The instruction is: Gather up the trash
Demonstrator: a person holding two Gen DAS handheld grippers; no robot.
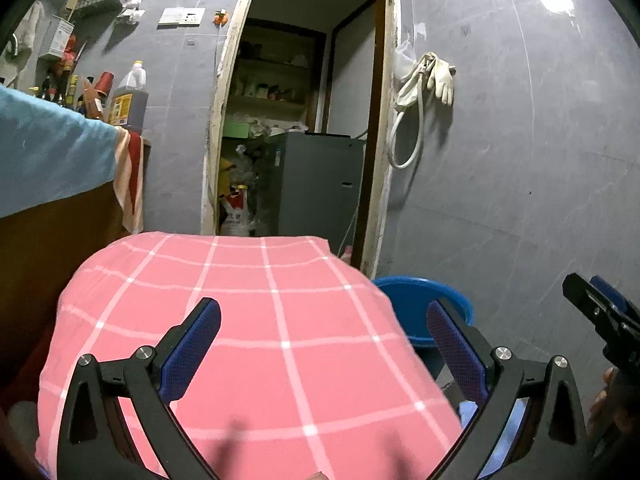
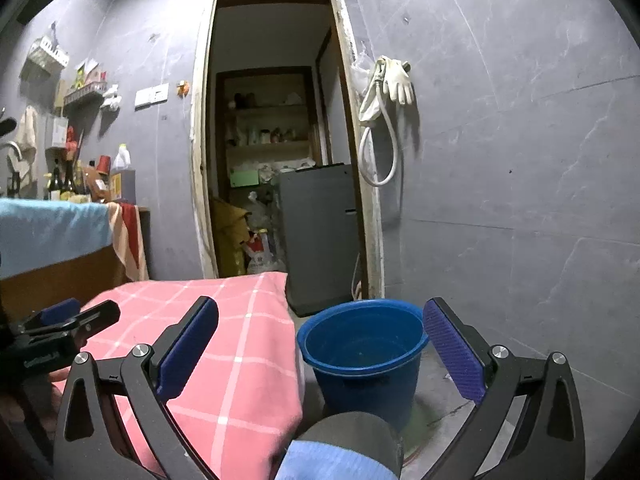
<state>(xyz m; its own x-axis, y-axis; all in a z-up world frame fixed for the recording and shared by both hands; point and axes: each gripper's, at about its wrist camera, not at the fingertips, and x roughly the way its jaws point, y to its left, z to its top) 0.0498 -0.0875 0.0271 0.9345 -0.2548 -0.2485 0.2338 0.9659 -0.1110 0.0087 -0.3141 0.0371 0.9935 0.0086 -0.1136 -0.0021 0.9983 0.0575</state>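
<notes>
Both tools spread wide, empty. Left tool (image 1: 324, 340) hovered over pink checked cloth (image 1: 248, 320) on table. Right tool (image 2: 320, 340) faced blue bucket (image 2: 362, 344) on floor, just right of table; right nearer it. No trash visible on cloth.

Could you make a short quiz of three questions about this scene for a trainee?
1. True or false: the left gripper holds a piece of trash.
2. What stands on the floor beside the pink checked cloth? A) a blue bucket B) a red chair C) a green box
3. What hangs on the wall to the right of the doorway?

Key: 1. False, both it and the right gripper are open and empty. 2. A. 3. Gloves and a white hose.
</notes>
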